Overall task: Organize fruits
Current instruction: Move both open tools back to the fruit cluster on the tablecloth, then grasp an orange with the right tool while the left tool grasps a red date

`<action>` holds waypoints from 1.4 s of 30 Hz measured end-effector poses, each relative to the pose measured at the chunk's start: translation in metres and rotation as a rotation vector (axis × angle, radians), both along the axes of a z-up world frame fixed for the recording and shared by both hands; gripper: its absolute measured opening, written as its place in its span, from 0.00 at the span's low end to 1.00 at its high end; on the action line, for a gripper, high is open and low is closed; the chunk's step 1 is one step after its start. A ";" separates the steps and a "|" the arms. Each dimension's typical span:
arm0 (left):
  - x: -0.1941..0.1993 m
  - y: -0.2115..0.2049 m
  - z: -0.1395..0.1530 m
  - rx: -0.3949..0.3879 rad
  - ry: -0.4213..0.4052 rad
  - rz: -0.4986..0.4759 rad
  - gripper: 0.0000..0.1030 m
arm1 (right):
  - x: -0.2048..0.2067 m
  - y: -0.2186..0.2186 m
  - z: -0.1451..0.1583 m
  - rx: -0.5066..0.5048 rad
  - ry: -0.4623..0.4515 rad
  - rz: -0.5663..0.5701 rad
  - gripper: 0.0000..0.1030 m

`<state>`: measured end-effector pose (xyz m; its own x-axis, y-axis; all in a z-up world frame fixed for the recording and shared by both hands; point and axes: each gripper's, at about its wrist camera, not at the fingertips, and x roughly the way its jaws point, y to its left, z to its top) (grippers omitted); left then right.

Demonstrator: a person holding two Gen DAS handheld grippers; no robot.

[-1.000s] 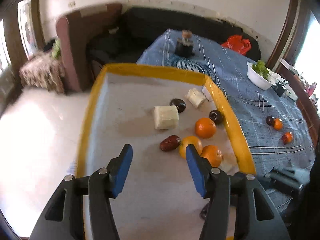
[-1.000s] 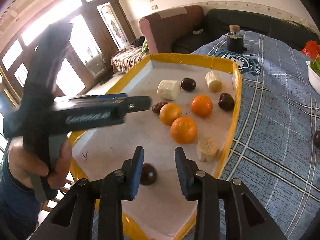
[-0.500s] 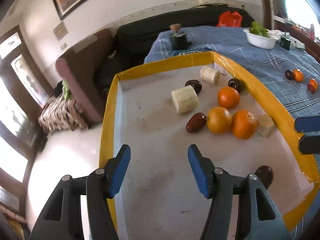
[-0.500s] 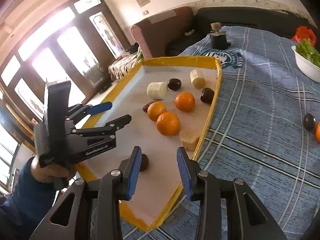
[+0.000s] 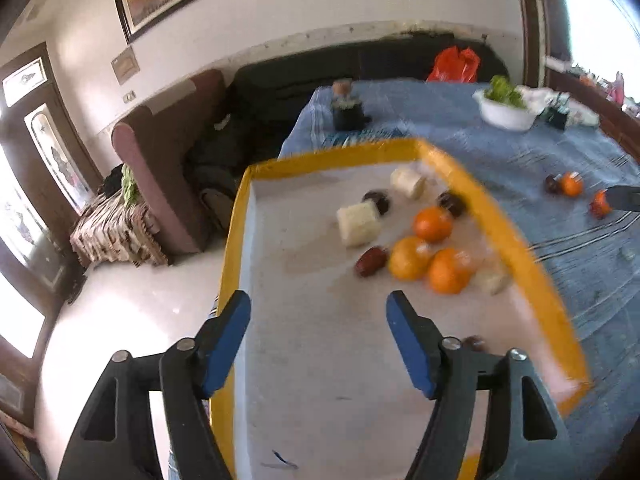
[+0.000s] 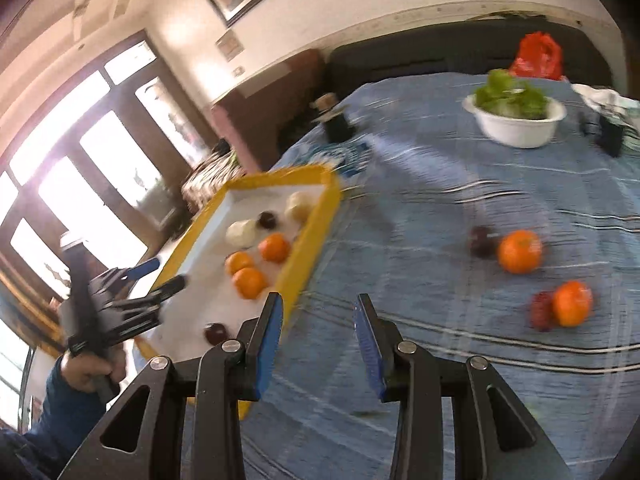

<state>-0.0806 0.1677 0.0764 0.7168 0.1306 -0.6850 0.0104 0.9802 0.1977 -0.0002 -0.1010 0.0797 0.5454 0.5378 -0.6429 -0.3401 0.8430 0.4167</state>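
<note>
Right wrist view: the right gripper [image 6: 318, 340] is held wide apart and empty above the blue cloth [image 6: 440, 208], just beside the yellow-rimmed tray [image 6: 316, 236]. Two oranges [image 6: 519, 251] lie on the cloth, well apart from the tray; three oranges [image 5: 432, 224] rest inside it. The left gripper [image 5: 318, 340] is spread wide, empty, over the tray.
</note>
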 end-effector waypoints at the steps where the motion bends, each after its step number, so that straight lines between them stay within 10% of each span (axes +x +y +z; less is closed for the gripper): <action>1: -0.004 -0.005 0.006 -0.008 -0.010 -0.002 0.73 | 0.001 -0.014 0.001 -0.004 -0.001 -0.027 0.40; 13: -0.005 -0.124 0.016 -0.386 0.096 -0.245 0.80 | 0.023 -0.133 -0.026 -0.008 0.037 -0.295 0.40; 21: 0.032 -0.211 -0.002 -0.428 0.172 -0.339 0.80 | 0.033 -0.155 -0.046 0.053 0.117 -0.347 0.39; 42: 0.079 -0.231 -0.027 -0.494 0.262 -0.288 0.79 | 0.048 -0.134 -0.066 0.036 0.162 -0.271 0.35</action>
<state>-0.0011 -0.0636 0.0490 0.4764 -0.4196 -0.7727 0.2746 0.9058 -0.3226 0.0480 -0.2352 0.0133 0.5642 0.4107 -0.7162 -0.0319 0.8777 0.4782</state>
